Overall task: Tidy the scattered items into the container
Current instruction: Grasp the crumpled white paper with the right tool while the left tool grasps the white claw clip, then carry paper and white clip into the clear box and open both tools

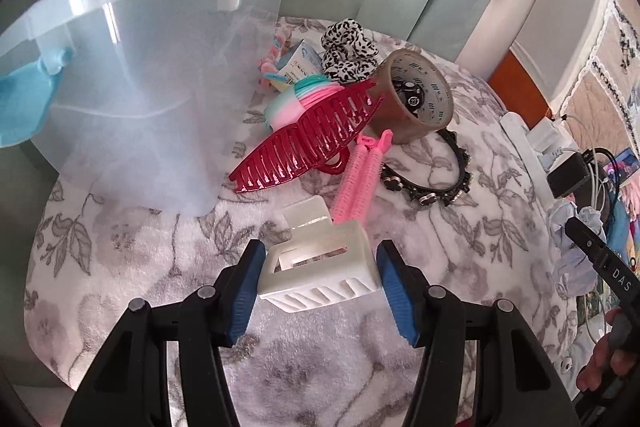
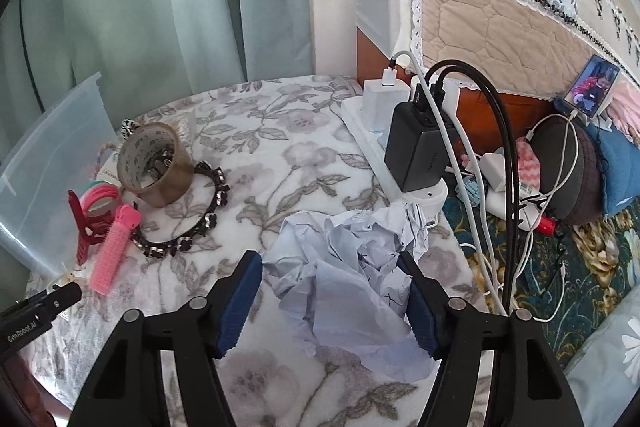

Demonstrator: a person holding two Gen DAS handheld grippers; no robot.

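The left gripper (image 1: pixel 320 279) has its fingers set on either side of a white claw clip (image 1: pixel 320 275), the blue pads at or just beside its ends; whether they grip it firmly cannot be told. The clip rests low on the floral blanket (image 1: pixel 120 267), near the translucent container (image 1: pixel 132 87) up to the left. A hold on the clip's smooth slanted ends looks likely to slip, or to pinch the clip's spring open so it twists out on the way to the bin. The right gripper (image 2: pixel 332 299) has its fingers spread wide around crumpled pale paper (image 2: pixel 352 267), not yet closed; the soft wad may collapse and leave only a loose corner caught. Close by, charger cables (image 2: pixel 492 187) could snag.
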